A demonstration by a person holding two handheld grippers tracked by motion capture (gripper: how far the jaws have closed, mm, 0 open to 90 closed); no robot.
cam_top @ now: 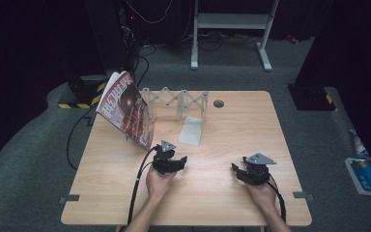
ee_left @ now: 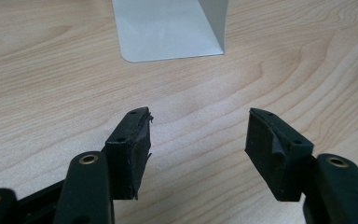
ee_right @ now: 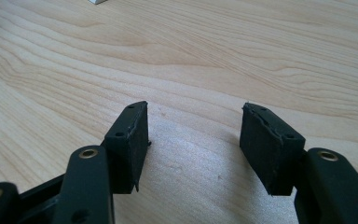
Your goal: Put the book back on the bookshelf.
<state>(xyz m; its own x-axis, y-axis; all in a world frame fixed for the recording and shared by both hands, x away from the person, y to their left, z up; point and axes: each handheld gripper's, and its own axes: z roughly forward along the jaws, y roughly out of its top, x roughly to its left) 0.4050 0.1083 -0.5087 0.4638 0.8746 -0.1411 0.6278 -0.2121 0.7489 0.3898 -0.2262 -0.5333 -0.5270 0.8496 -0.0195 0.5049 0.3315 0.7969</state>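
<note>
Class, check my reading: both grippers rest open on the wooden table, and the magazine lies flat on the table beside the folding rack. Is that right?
Not quite. The magazine does not lie flat: the high view shows it standing tilted, leaning at the left end of the folding rack. The rest holds: the left gripper and the right gripper are both open over the wooden table, nothing between the jaws.

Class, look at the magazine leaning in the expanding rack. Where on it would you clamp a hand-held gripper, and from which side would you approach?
Probably the magazine by its raised upper edge, from above. It leans tilted against the rack, so that edge stands free while its lower edge rests on the table. The open left hand-held gripper is nearer.
</note>
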